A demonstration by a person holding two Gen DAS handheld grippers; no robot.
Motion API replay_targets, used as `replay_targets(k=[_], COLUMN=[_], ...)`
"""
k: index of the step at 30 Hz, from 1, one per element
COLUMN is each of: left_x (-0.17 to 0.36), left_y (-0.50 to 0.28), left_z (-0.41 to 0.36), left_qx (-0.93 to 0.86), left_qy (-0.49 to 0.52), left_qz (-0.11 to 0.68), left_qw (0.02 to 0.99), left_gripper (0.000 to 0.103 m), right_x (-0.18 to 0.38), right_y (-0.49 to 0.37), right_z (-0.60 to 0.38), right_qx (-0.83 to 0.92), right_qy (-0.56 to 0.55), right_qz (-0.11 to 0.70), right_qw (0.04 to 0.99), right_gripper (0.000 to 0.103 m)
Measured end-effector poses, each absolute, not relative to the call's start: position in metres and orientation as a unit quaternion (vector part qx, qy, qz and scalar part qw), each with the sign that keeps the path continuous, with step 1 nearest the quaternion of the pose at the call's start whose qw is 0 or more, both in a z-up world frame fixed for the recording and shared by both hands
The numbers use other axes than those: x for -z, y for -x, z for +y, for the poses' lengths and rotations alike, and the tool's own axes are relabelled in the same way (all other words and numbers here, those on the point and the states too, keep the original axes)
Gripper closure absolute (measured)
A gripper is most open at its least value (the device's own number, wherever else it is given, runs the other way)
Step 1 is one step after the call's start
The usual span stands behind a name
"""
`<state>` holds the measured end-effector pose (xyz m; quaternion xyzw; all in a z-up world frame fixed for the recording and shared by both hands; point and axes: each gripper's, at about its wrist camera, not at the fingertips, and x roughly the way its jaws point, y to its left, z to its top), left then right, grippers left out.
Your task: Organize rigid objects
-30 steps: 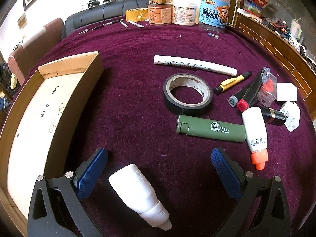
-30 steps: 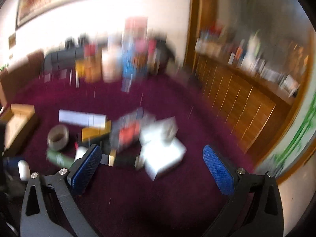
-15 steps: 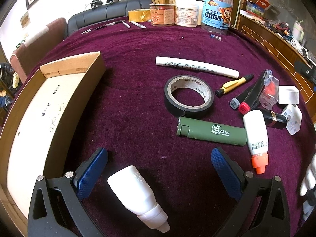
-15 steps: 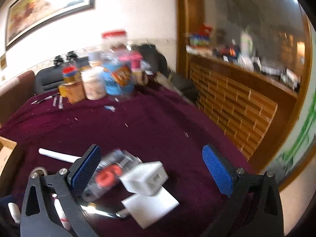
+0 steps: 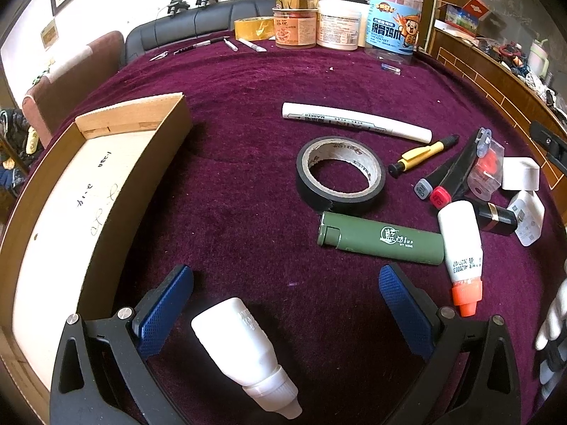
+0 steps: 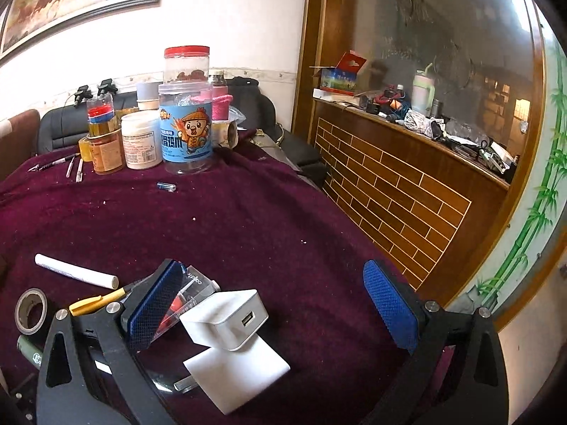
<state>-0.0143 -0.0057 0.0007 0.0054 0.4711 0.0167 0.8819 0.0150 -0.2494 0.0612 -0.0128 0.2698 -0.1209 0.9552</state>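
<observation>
Currently left hand-held gripper (image 5: 285, 299) spread wide over white bottle (image 5: 244, 347), gripping nothing; right hand-held gripper (image 6: 273, 306) wide, empty, white charger (image 6: 226, 318) at its 9 o'clock finger.

Sharp, evenly lit fisheye views, blown-out far wall, dark bowed corners

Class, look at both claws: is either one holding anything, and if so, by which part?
Nothing is held. The left claw and right claw are both open.

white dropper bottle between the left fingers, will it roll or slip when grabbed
The white plastic dropper bottle lies on its side, so a nudge could roll it. Its smooth tapering body may squirt out of the left hand-held gripper unless gripped mid-body.
</observation>
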Motion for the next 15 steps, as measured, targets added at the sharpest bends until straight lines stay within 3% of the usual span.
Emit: replay_targets(k=[8,9,10,15], left_x=[-0.004,-0.009,-0.016,-0.045], left_y=[0.018,0.023,0.032,0.049], left_z=[-0.001,0.006,0.016,0.033], left_qx=[0.007,0.015,0.029,0.051], left_qy=[0.011,0.032,0.065,0.078], left_qz=[0.475,0.471,0.463,0.423], left_qw=[0.88,0.882,0.883,0.901], left_gripper=[0.003,0.01,0.011,0.009], right_x=[-0.055,-0.054,-0.053,-0.047], right_y=[-0.022,-0.023,-0.024,-0.031], right_z=[-0.256,-0.256,-0.256,-0.258], right_qx=[0.118,0.117,0.116,0.11], right_qy=[-0.006,-0.006,-0.006,-0.018], right_qz=[0.291,0.293,0.296,0.317], right_qw=[0.949,0.949,0.948,0.942], right_gripper=[0.001,0.001,0.001,0.001])
